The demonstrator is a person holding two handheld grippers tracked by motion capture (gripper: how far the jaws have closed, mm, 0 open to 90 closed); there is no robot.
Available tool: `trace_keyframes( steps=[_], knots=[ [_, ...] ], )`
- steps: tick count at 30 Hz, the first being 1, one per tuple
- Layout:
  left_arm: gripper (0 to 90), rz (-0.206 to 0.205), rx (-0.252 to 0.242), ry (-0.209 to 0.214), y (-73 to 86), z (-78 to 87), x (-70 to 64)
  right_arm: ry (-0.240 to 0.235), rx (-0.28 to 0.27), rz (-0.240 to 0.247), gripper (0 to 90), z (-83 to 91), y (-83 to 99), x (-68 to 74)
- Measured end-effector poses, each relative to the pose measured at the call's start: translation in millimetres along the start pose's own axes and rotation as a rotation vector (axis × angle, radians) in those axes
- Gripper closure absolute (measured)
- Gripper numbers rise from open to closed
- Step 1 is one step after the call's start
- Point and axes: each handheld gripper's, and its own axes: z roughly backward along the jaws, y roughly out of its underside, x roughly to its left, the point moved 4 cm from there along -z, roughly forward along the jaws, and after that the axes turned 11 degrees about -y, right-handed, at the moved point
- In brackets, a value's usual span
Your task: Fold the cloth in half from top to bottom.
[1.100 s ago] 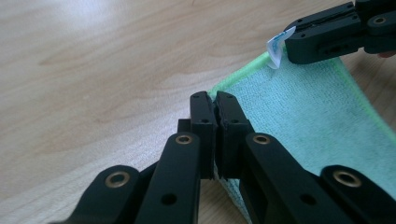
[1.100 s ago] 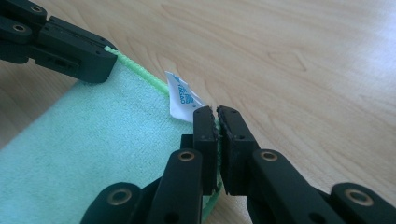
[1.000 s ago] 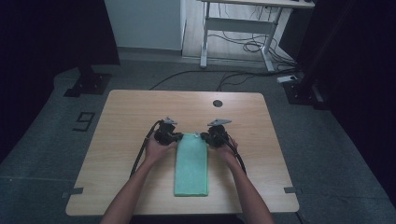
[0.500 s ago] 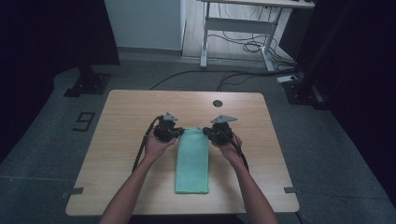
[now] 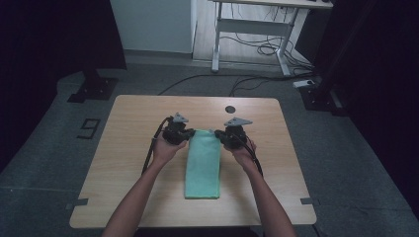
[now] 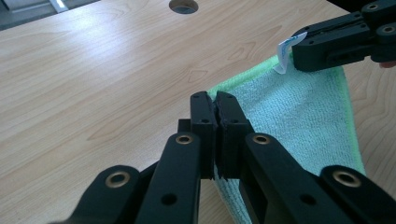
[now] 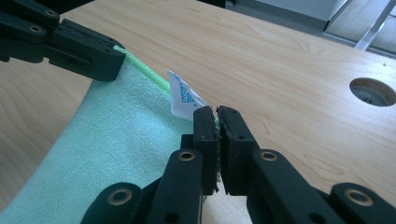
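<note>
A folded mint-green towel (image 5: 203, 163) lies lengthwise in the middle of the wooden table (image 5: 128, 148). My left gripper (image 5: 186, 134) is shut on the towel's far left corner (image 6: 219, 95). My right gripper (image 5: 219, 135) is shut on the far right corner (image 7: 215, 122), beside a white care label (image 7: 181, 96). In the left gripper view the right gripper (image 6: 343, 39) pinches the opposite corner; in the right gripper view the left gripper (image 7: 70, 44) holds the other one. The far edge is lifted a little off the table between them.
A round cable hole (image 5: 230, 109) sits near the table's far edge. A desk frame (image 5: 252, 29) with cables stands on the floor beyond. A floor marking "9" (image 5: 88, 128) is at the left.
Both grippers have moved away from me toward the far edge, drawing the towel's far end with them. Their jaws stay shut on the corners.
</note>
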Motion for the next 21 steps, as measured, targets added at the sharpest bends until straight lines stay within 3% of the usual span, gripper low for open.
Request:
trace_keyframes(
  steps=[21],
  knots=[
    [87.2,-0.013,-0.03,0.0,17.0,8.2,-4.1,-0.011,-0.015,0.056,85.7,2.4,10.1,12.4]
  ],
)
